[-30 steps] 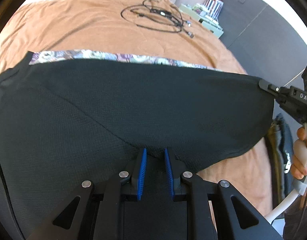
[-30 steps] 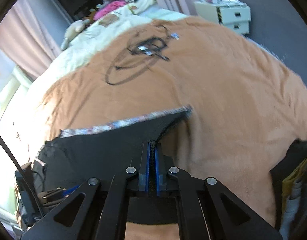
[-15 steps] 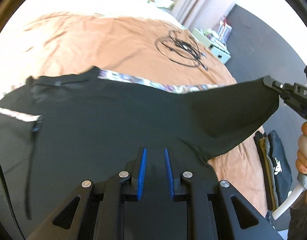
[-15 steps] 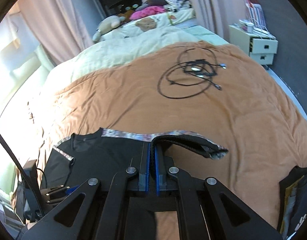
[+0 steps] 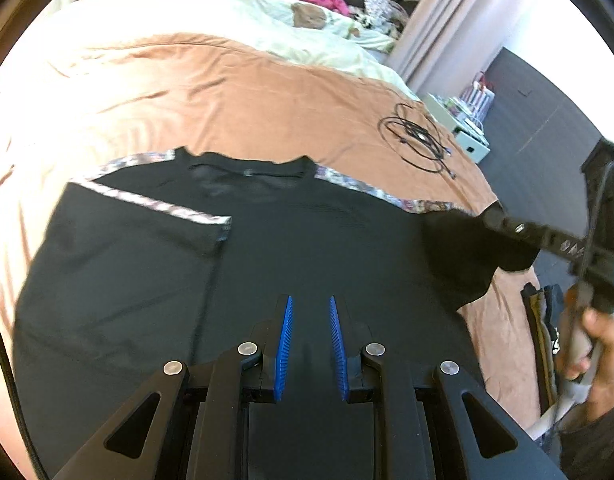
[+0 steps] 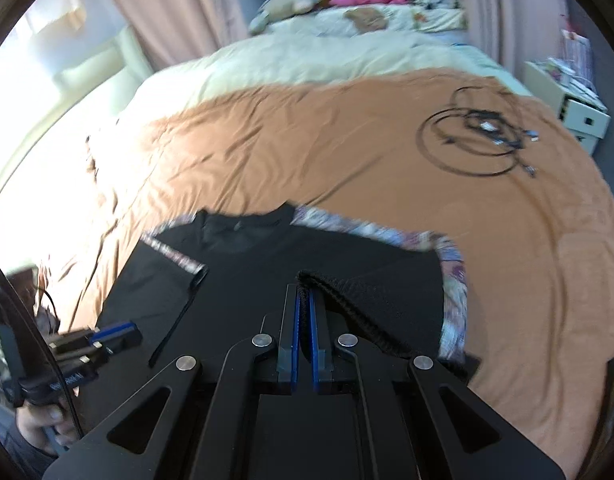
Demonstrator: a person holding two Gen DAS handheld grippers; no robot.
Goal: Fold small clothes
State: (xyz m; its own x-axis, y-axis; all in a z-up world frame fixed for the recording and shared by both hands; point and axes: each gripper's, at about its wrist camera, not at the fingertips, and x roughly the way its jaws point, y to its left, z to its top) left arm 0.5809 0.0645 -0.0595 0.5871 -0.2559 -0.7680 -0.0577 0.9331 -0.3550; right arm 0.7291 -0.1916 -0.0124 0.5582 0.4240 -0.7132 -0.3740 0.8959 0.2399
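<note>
A black T-shirt with patterned shoulder trim lies flat on the brown blanket, collar away from me; it also shows in the right wrist view. Its left sleeve is folded inward over the body. My left gripper is open and empty just above the shirt's lower middle. My right gripper is shut on the black edge of the shirt's right sleeve, which it holds lifted and turned over toward the shirt's body. In the left wrist view the right gripper shows pinching that sleeve.
A brown blanket covers the bed, with a coil of black cables at the far right. A cream duvet and soft toys lie beyond. A stack of folded clothes sits at the bed's right edge. A white drawer unit stands beside the bed.
The shirt went from held up to lying flat on the blanket. My left gripper let go and drew back. My right gripper carried the right sleeve inward over the body.
</note>
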